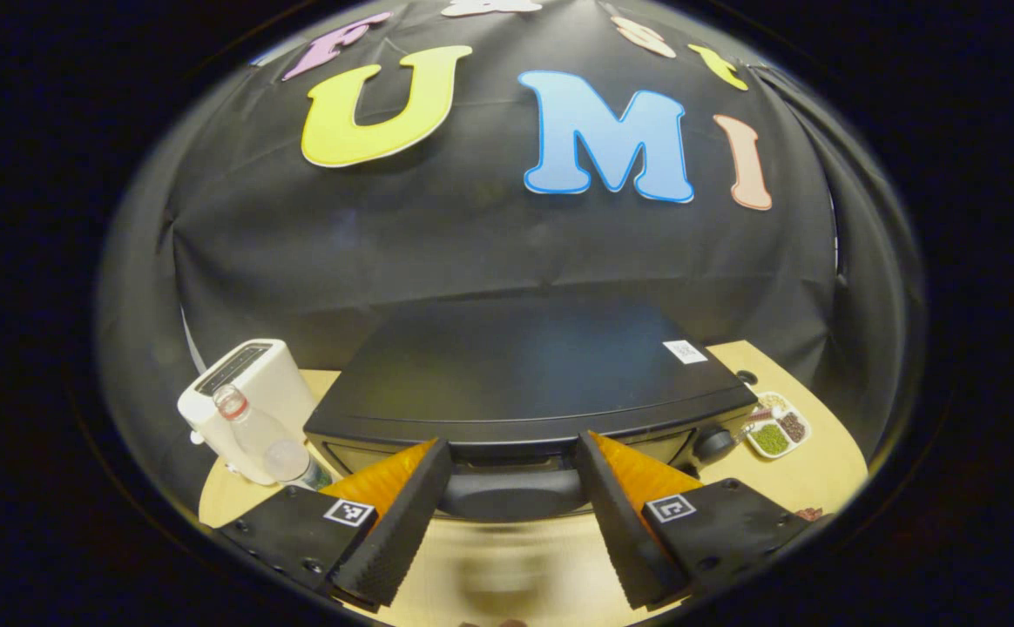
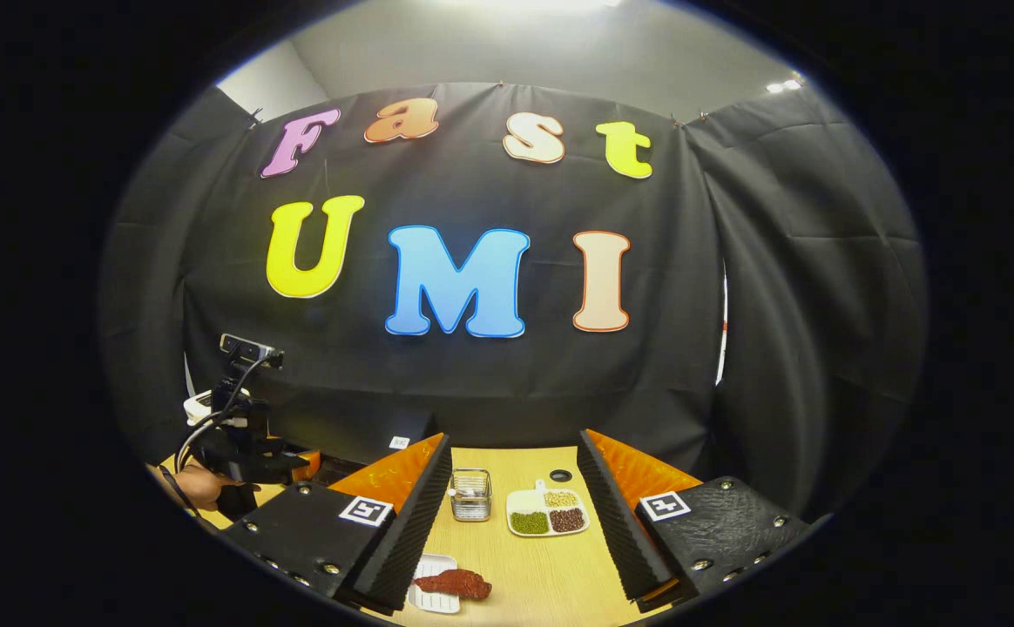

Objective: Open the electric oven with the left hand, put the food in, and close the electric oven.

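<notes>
1. The left gripper (image 1: 511,488) is level in front of the oven (image 1: 529,383); its fingers stand apart on both sides of the door handle (image 1: 511,492), not pressing it.
2. The right gripper (image 2: 514,514) hovers over the table (image 2: 542,566), fingers apart, holding nothing; the food (image 2: 459,583) lies on a small white plate (image 2: 427,594) just below its left finger.

oven (image 1: 524,374) 1 | toaster (image 1: 250,383) 1 | bottle (image 1: 263,435) 1 | divided dish (image 2: 547,511) 1 (three fillings) | meat (image 2: 457,583) 1

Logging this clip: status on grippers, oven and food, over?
Left gripper open, fingers either side of the oven door handle, not clamped. Right gripper open, hovering over table. Oven door shut. Food on white tray, untouched. Nothing blocking.
</notes>
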Demonstrator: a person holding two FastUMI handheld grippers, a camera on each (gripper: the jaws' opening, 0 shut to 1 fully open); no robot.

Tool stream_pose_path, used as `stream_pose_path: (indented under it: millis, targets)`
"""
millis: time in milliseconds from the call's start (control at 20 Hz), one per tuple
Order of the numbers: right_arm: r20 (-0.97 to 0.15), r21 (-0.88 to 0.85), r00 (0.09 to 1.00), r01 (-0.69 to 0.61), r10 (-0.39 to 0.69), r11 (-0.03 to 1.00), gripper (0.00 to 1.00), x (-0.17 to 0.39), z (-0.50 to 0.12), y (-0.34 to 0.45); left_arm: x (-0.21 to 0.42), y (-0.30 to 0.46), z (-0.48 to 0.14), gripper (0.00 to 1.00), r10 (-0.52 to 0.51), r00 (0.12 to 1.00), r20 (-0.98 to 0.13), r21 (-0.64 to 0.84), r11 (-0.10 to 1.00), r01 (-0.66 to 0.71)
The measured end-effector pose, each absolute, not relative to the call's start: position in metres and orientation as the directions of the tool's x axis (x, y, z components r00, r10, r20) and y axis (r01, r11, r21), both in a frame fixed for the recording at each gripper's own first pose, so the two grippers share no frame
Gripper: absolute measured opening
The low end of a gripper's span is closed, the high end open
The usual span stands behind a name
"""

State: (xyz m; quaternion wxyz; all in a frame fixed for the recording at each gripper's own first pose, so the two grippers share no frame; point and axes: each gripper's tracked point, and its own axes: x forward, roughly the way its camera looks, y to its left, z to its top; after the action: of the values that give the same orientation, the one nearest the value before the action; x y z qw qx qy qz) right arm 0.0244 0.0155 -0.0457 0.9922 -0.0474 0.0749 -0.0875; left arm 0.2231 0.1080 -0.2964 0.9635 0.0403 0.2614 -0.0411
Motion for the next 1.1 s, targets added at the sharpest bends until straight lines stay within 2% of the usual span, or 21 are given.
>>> stream_pose_path:
  millis: [50, 100, 150, 200, 350, 400, 550, 600, 750, 800, 900, 950, 1000, 1050, 1100]
  targets:
    - [-0.141, -0.107, 0.973, 0.170, -0.184, 0.980, 0.88, 0.023, -0.047, 0.014, 0.223, 0.109, -0.299, 1.00, -0.055, 0.861, -0.506, 0.054, 0.994, 0.095]
    - [-0.140, -0.105, 0.971, 0.177, -0.191, 0.978, 0.88, 0.022, -0.046, 0.011, 0.223, 0.108, -0.298, 0.96, -0.055, 0.861, -0.505, 0.058, 0.994, 0.097]
    - [-0.141, -0.100, 0.970, 0.184, -0.197, 0.978, 0.88, 0.020, -0.046, 0.009, 0.220, 0.109, -0.298, 1.00, -0.055, 0.862, -0.503, 0.064, 0.993, 0.101]
    - [-0.142, -0.093, 0.969, 0.188, -0.200, 0.978, 0.88, 0.019, -0.046, 0.007, 0.217, 0.108, -0.297, 0.93, -0.055, 0.862, -0.503, 0.062, 0.993, 0.100]
    - [-0.143, -0.078, 0.967, 0.200, -0.210, 0.977, 0.88, 0.017, -0.046, 0.004, 0.203, 0.109, -0.300, 0.96, -0.057, 0.863, -0.502, 0.059, 0.993, 0.100]
    - [-0.142, -0.075, 0.968, 0.199, -0.208, 0.977, 0.88, 0.016, -0.046, 0.004, 0.198, 0.109, -0.301, 0.92, -0.058, 0.863, -0.501, 0.063, 0.993, 0.103]
    - [-0.142, -0.075, 0.970, 0.189, -0.198, 0.979, 0.88, 0.015, -0.047, 0.007, 0.174, 0.111, -0.306, 0.93, -0.054, 0.866, -0.497, 0.060, 0.994, 0.096]
    - [-0.143, -0.074, 0.971, 0.184, -0.193, 0.980, 0.88, 0.015, -0.047, 0.010, 0.167, 0.111, -0.309, 1.00, -0.050, 0.868, -0.494, 0.060, 0.994, 0.091]
    - [-0.143, -0.078, 0.973, 0.170, -0.179, 0.982, 0.88, 0.014, -0.047, 0.016, 0.143, 0.111, -0.322, 0.93, -0.048, 0.863, -0.502, 0.087, 0.991, 0.106]
    - [-0.142, -0.080, 0.974, 0.168, -0.178, 0.983, 0.88, 0.014, -0.047, 0.017, 0.137, 0.111, -0.325, 0.96, -0.051, 0.859, -0.509, 0.089, 0.990, 0.112]
    - [-0.148, -0.076, 0.975, 0.159, -0.169, 0.984, 0.88, 0.013, -0.049, 0.022, 0.127, 0.112, -0.335, 0.96, -0.058, 0.849, -0.525, 0.076, 0.990, 0.115]
    - [-0.152, -0.076, 0.975, 0.155, -0.165, 0.985, 0.88, 0.012, -0.051, 0.023, 0.121, 0.112, -0.339, 0.92, -0.059, 0.845, -0.531, 0.072, 0.991, 0.115]
    - [-0.155, -0.077, 0.975, 0.151, -0.161, 0.986, 0.88, 0.012, -0.052, 0.025, 0.115, 0.113, -0.345, 1.00, -0.057, 0.838, -0.542, 0.075, 0.990, 0.116]
    - [-0.157, -0.080, 0.975, 0.147, -0.158, 0.986, 0.88, 0.012, -0.052, 0.026, 0.110, 0.115, -0.351, 0.96, -0.054, 0.831, -0.554, 0.082, 0.990, 0.119]
    - [-0.160, -0.083, 0.975, 0.143, -0.155, 0.986, 0.88, 0.011, -0.052, 0.027, 0.102, 0.115, -0.356, 0.97, -0.055, 0.822, -0.567, 0.079, 0.989, 0.121]
